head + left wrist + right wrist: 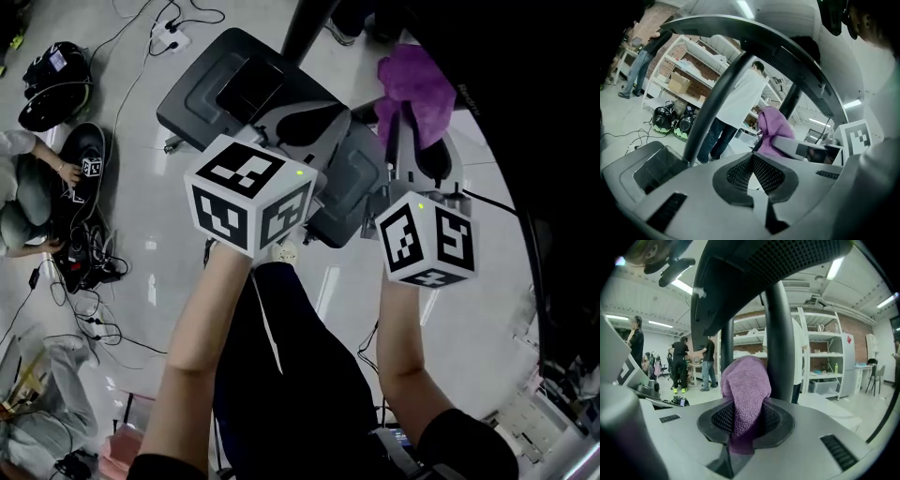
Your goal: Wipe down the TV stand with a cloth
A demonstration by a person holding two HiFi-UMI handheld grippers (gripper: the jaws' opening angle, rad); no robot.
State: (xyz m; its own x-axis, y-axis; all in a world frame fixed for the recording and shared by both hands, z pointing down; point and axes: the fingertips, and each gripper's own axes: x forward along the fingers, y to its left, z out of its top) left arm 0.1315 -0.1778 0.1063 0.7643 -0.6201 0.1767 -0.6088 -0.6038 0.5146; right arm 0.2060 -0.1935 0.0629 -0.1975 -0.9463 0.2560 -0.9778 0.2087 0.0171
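Ahead, both forearms (202, 328) side by side: right gripper (740, 423) tight on purple cloth (746, 380), left gripper (752, 158) empty, jaws together.

Straight ahead of the left jaws, a person in a white coat (740, 93) stands at shelves (689, 70) that hold a box (678, 83). Left of them, two round black cases (662, 119) sit on the floor. Beyond the right jaws, two people in black (680, 359) stand to the left. More shelves (825, 357) and a chair (874, 376) are to the right.
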